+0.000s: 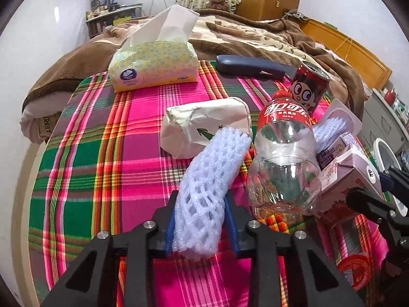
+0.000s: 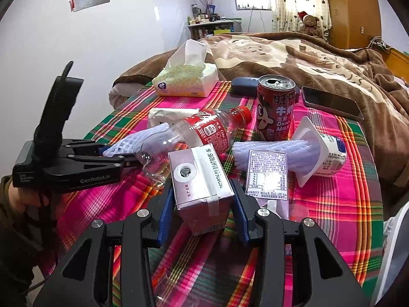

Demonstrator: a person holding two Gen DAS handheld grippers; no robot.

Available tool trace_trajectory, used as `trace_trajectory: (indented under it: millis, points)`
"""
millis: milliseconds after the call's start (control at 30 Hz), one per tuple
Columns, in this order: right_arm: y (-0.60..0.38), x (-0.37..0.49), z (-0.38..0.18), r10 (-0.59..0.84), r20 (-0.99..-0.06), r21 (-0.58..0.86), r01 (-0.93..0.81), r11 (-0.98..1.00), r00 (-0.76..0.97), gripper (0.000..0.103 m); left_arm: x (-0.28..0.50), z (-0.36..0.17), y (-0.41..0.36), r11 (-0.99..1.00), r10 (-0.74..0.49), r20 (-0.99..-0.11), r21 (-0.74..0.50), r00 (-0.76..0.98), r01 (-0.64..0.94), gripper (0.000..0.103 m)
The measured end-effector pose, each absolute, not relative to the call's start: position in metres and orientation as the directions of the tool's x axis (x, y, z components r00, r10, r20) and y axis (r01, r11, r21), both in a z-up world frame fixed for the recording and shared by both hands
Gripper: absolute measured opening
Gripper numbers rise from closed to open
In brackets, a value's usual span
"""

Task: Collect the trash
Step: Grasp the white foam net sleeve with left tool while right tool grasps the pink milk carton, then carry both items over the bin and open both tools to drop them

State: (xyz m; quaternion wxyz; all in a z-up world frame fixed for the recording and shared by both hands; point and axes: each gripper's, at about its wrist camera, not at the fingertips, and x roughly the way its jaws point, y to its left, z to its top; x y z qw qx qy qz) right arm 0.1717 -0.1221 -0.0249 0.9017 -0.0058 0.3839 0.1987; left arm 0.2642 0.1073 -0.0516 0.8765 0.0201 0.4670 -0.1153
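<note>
left gripper (image 1: 200,220): low and level over plaid tablecloth (image 1: 102,153), jaws pinching white foam net (image 1: 204,186) | right gripper (image 2: 202,204): angled down, jaws clamped on pink milk carton (image 2: 202,179) beside lying clear bottle (image 2: 202,133)

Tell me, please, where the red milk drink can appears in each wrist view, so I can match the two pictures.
Left wrist view: the red milk drink can stands upper right, behind the cap end of the clear cola bottle.
Right wrist view: the can stands upright just right of centre, beside the bottle's red cap, with the phone to its right.
Shared landmark: the yellow tissue pack at the table's far edge.
</note>
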Motion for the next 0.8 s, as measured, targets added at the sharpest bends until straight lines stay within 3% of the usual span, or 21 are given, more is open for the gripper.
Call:
trace_trajectory:
  millis: [800]
  points:
    - [-0.157,0.136,0.006,0.361,-0.601,0.187,-0.314,0.931,0.713,0.043,0.181,0.003,0.100,0.978,-0.206,-0.739,-0.137,0.641,0.157,0.030]
